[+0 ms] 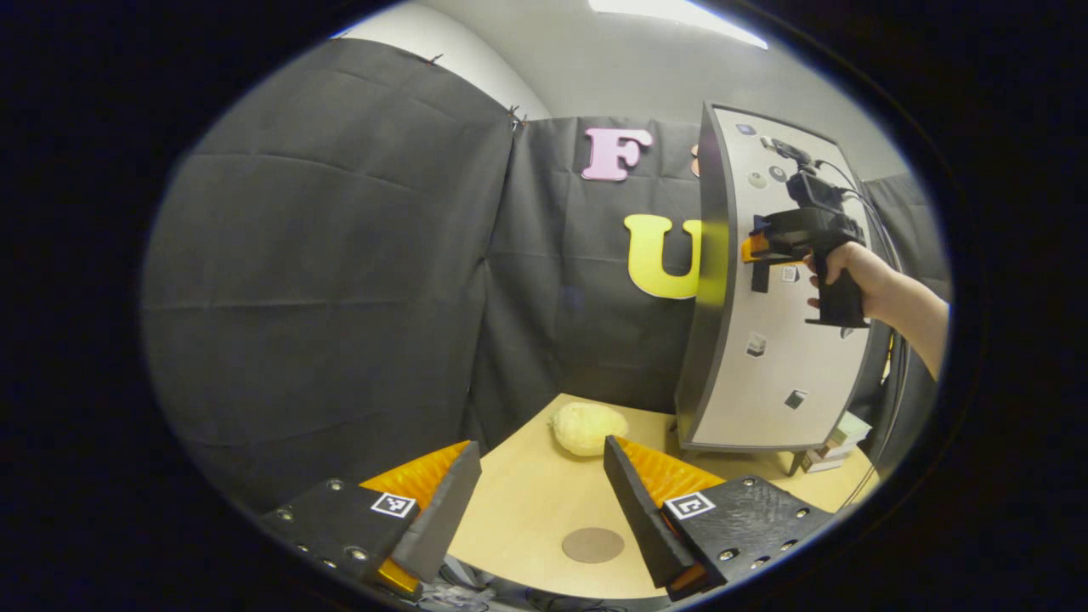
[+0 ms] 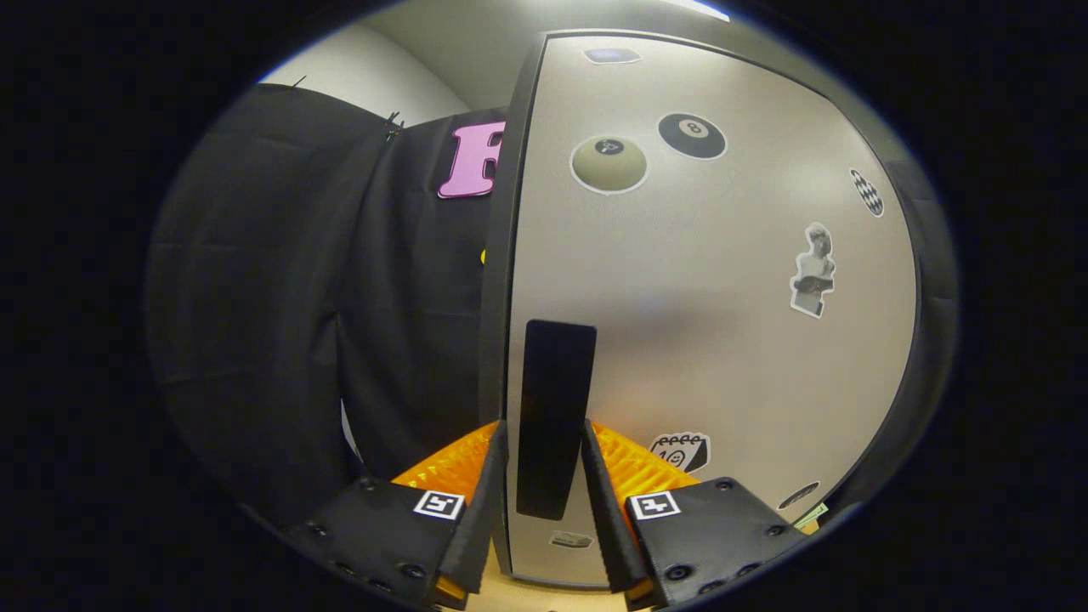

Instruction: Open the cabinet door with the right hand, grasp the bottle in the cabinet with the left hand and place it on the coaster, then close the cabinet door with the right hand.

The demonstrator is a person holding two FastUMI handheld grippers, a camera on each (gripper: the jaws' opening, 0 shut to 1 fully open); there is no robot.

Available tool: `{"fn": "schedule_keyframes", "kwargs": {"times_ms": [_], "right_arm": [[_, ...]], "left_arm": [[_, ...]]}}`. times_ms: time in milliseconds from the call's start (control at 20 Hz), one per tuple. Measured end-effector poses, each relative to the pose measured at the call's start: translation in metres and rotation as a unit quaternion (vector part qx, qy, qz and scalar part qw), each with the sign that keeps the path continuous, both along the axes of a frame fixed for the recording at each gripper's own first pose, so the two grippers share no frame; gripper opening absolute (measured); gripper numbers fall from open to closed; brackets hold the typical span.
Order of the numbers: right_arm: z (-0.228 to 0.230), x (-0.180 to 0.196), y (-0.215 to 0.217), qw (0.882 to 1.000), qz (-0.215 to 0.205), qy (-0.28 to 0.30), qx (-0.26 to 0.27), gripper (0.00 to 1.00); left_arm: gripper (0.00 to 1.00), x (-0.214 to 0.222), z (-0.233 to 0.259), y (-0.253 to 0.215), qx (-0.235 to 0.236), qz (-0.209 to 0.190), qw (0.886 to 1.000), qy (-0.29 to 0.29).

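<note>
The task looks to be at its very start, or maybe its very end; I cannot tell which. The cabinet door (image 2: 705, 280) looks shut, and the coaster (image 1: 592, 545) on the desk (image 1: 527, 501) has no bottle on it. The right hand-held gripper (image 2: 548, 510) has its two fingers around the dark door handle (image 2: 554, 416), one on each side, very close or touching. The left hand-held gripper (image 1: 541, 501) is wide open, holding nothing, just above the coaster. A pale lumpy thing (image 1: 588, 427) lies near the cabinet.

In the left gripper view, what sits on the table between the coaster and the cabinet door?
A pale yellowish rounded object lies on the table, past the coaster and just left of the cabinet door.
</note>
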State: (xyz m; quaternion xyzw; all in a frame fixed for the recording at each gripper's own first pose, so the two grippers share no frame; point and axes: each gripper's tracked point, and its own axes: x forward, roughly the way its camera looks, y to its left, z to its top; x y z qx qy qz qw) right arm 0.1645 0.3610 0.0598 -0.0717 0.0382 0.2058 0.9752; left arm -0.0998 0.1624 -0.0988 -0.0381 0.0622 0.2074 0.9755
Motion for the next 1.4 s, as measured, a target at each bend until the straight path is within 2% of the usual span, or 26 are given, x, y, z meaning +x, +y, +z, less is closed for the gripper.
{"fn": "schedule_keyframes", "kwargs": {"times_ms": [150,300,400,450,550,600,650,700,850,900,1000,1100,1150,1200,1350,1400], "right_arm": [[-0.002,0.002,-0.002,1.0,-0.014,0.016,0.016,0.39],[-0.002,0.002,-0.003,0.999,-0.024,0.024,0.019,0.33],[-0.004,0.002,-0.003,0.999,-0.03,0.03,0.019,0.33],[-0.003,0.002,-0.002,0.999,-0.031,0.03,0.021,0.27],[-0.003,-0.001,-0.001,0.999,-0.024,0.031,0.021,0.26],[-0.002,-0.003,0.001,0.999,-0.018,0.033,0.023,0.21],[-0.003,-0.004,0.003,0.999,-0.008,0.036,0.025,0.21],[0.0,-0.005,0.004,0.999,0.002,0.036,0.023,0.16],[0.004,-0.014,0.002,0.999,0.029,0.035,0.02,0.16],[0.006,-0.021,-0.001,0.999,0.037,0.035,0.019,0.12],[0.007,-0.043,-0.008,0.998,0.053,0.029,0.018,0.16],[0.008,-0.056,-0.013,0.997,0.069,0.029,0.017,0.16],[0.008,-0.063,-0.016,0.996,0.076,0.032,0.017,0.12],[0.009,-0.071,-0.02,0.996,0.084,0.033,0.02,0.16],[0.008,-0.087,-0.035,0.994,0.096,0.04,0.027,0.16],[0.007,-0.089,-0.039,0.994,0.099,0.042,0.03,0.12]], "left_arm": [[0.88,-0.004,-0.003,0.001,-0.004,0.0,1.0,0.002],[0.88,-0.007,-0.004,0.003,-0.002,0.0,1.0,0.002],[0.87,-0.008,-0.002,0.004,0.002,0.0,1.0,0.001],[0.88,-0.009,-0.002,0.004,0.003,0.0,1.0,0.0],[0.9,-0.012,-0.002,0.002,0.001,0.0,1.0,-0.003],[0.87,-0.013,-0.004,0.002,-0.001,0.0,1.0,-0.003],[0.87,-0.014,-0.004,0.002,-0.004,-0.001,1.0,-0.001],[0.88,-0.012,-0.007,0.001,-0.007,-0.003,1.0,0.001],[0.87,-0.006,-0.007,-0.002,-0.004,-0.009,1.0,0.004],[0.87,-0.003,-0.005,-0.004,-0.002,-0.012,1.0,0.003],[0.87,0.0,-0.001,-0.013,0.002,-0.02,1.0,0.002],[0.9,-0.009,0.0,-0.026,0.005,-0.028,1.0,-0.001],[0.9,-0.012,0.002,-0.032,0.006,-0.033,0.999,-0.001],[0.88,-0.012,0.001,-0.038,0.007,-0.04,0.999,-0.001],[0.88,0.0,0.007,-0.053,0.017,-0.058,0.998,0.0],[0.88,0.001,0.007,-0.057,0.023,-0.063,0.998,0.002]]}}
